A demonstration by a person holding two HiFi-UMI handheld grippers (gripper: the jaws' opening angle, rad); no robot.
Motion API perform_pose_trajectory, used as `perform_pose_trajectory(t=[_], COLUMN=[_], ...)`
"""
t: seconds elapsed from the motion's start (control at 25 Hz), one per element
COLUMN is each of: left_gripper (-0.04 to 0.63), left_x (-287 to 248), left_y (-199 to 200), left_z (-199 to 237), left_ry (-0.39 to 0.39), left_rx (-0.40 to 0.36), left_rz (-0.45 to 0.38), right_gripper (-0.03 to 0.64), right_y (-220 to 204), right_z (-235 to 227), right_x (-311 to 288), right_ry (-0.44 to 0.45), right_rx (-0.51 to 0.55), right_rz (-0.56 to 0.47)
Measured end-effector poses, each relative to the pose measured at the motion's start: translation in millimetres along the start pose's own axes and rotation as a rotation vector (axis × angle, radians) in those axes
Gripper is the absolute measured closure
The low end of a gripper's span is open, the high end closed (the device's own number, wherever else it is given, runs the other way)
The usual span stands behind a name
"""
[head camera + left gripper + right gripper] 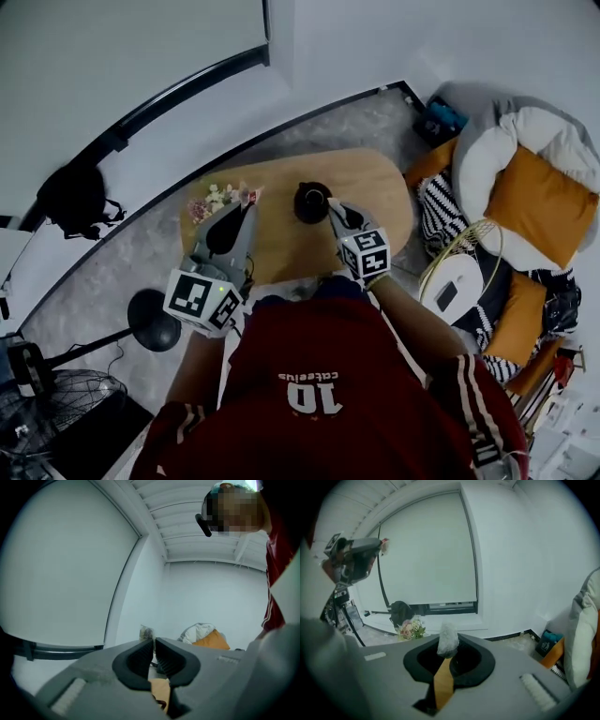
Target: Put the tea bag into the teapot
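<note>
A black teapot (312, 202) stands at the far middle of a rounded wooden table (281, 248). My right gripper (336, 210) hovers just right of the teapot, its jaws angled up and away from me. In the right gripper view it (449, 652) is shut on a small white tea bag (448, 638), which sticks up from between the pads. My left gripper (246, 204) hangs over the table's left part, next to the flowers. In the left gripper view its jaws (154, 644) are shut with nothing between them.
A small bunch of flowers (220, 199) lies at the table's far left edge. Right of the table are a grey beanbag with orange cushions (539, 178) and a white round device (459, 281). A black lamp base (155, 319) and a fan (56, 403) stand on the floor at left.
</note>
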State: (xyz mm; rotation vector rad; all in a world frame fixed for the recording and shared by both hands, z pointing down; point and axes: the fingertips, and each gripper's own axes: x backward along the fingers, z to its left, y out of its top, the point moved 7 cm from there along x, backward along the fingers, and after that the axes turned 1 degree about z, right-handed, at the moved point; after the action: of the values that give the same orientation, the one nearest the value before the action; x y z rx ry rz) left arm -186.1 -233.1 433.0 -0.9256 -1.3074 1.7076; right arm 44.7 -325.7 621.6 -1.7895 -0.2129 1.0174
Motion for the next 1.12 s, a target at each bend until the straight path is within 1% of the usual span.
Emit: perform_pose_trajectory(t=[0.24, 0.4, 0.6, 0.76, 0.88, 1.12], left_gripper=[0.577, 0.577, 0.577, 0.577, 0.577, 0.577], left_x=[-20.4, -30.2, -33.6, -26.8, -19.3, -10.9], left_y=[0.4, 4.7, 6.6, 4.3, 3.8, 4.4], left_z=[2.5, -0.2, -1.9, -3.1, -3.2, -4.6], left_ry=[0.052, 0.092, 0.122, 0.131, 0.139, 0.134], left_rx=[0.018, 0.021, 0.029, 0.032, 0.029, 0.03], left_rz=[0.009, 0.009, 0.001, 0.011, 0.014, 0.009], right_gripper=[0.577, 0.572, 0.563, 0.486, 0.446, 0.437], right_y=[-15.7, -16.6, -11.7, -8.6, -8.0, -6.1], right_z=[-26.5, -33.2, -37.5, -37.8, -34.2, -24.4], right_x=[-46.7, -69.0, -90.2, -99.5, -99.1, -88.8], right_ry=[0.024, 0.065, 0.095, 0.11, 0.113, 0.106], right_rx=[0.008, 0.04, 0.073, 0.08, 0.077, 0.068], right_rz=[0.057, 0.079, 0.096, 0.101, 0.098, 0.079])
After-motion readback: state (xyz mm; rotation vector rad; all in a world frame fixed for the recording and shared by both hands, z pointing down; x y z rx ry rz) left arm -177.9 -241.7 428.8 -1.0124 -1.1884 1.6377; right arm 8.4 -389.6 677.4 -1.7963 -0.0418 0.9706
